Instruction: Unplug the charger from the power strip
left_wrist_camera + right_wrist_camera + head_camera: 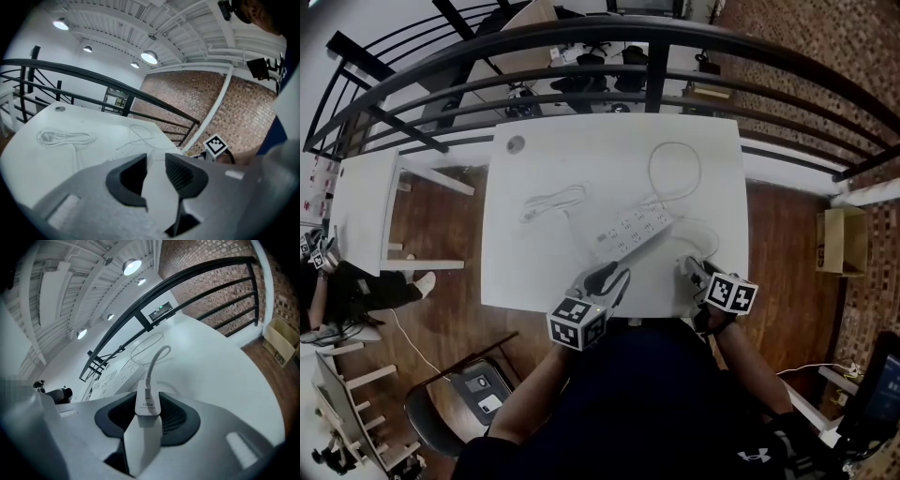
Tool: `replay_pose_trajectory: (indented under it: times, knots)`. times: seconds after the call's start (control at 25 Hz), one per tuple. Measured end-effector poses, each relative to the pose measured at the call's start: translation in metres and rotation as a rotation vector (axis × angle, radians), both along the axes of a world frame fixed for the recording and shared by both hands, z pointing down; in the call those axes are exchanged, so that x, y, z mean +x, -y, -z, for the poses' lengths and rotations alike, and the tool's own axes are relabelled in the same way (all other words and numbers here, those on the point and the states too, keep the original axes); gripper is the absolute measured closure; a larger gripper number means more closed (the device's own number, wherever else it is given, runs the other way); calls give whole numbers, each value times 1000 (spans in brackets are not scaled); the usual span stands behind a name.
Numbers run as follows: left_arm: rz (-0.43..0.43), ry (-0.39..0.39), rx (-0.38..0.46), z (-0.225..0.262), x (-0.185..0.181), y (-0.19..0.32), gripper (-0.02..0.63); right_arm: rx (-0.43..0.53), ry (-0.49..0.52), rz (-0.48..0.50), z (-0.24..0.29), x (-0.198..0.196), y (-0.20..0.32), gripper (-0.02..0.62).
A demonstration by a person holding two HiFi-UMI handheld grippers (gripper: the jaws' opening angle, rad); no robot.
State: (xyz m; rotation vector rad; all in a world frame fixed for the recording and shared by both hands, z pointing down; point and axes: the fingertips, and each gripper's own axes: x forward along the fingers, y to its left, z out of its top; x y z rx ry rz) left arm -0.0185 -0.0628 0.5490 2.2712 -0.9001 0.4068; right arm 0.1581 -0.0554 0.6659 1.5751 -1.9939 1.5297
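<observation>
A white power strip [636, 232] lies slantwise in the middle of the white table [534, 272]. My right gripper [696, 272] hovers over the table's front right, shut on a small white charger [148, 404]. The charger is clear of the strip, and its white cable [154, 359] arcs away across the table toward a loop [675, 173]. The strip [117, 379] shows beyond the charger to the left. My left gripper [609, 279] is near the front edge, just short of the strip. Its jaws [155, 176] stand open with nothing between them, and the strip [121, 152] lies ahead.
A coiled white cable [553, 202] lies left of the strip, and a small round object [516, 144] sits at the far left corner. A black railing [656, 70] runs behind the table. Another white table [361, 211] stands at the left, a chair [478, 389] at the lower left.
</observation>
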Motion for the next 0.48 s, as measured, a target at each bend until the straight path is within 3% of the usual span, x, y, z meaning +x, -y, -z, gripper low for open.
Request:
replay_pose_trajectory:
  times: [0.48]
  knots:
    - [4,22,29,-4,1,-6,480,-22,-241,120,-5,13,-7,319]
